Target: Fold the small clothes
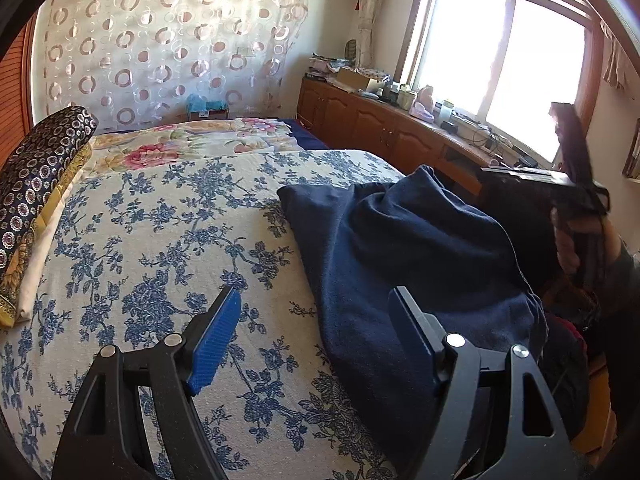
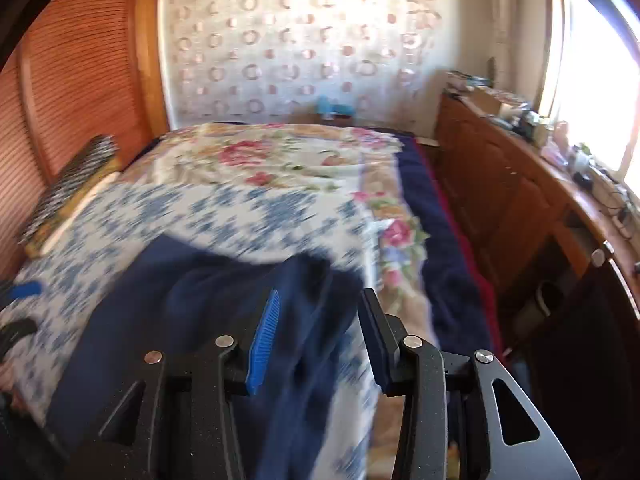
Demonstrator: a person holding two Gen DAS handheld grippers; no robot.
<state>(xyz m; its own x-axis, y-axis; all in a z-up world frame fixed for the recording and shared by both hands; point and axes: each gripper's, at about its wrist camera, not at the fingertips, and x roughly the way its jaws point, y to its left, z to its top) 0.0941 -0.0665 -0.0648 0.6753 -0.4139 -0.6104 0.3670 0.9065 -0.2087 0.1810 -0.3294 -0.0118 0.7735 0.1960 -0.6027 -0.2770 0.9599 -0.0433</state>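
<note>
Navy-blue fleece garment (image 1: 400, 248) lies rumpled on the near right part of a bed covered by a cream sheet printed with blue flowers (image 1: 160, 248), one edge spilling toward the bed's right side. In the left wrist view the left gripper (image 1: 316, 320) hangs above the bed with its jaws spread wide; the blue ribbed pad (image 1: 218, 340) is over bare sheet and the other finger is over the garment's near edge, neither one pressing cloth. Nothing is between them.

The right wrist view is blurred by motion. There the right gripper (image 2: 318, 332) stands part-way open above the same dark cloth (image 2: 192, 292), whose folds run under and between the fingers; the pads do not press on it. From the left wrist view that right gripper (image 1: 576, 184) appears as a dark shape raised at the right edge, with a hand (image 1: 568, 248) on its handle.

Farther up the bed lie a cream quilt with pink and yellow flowers (image 1: 192, 140) and, at the left edge, a dark pillow patterned with small rings (image 1: 40, 160). A wooden cabinet run with a cluttered counter (image 1: 384, 120) stands under a bright window (image 1: 500, 60), and a curtain with circle motifs (image 1: 168, 48) hangs behind the bed.
</note>
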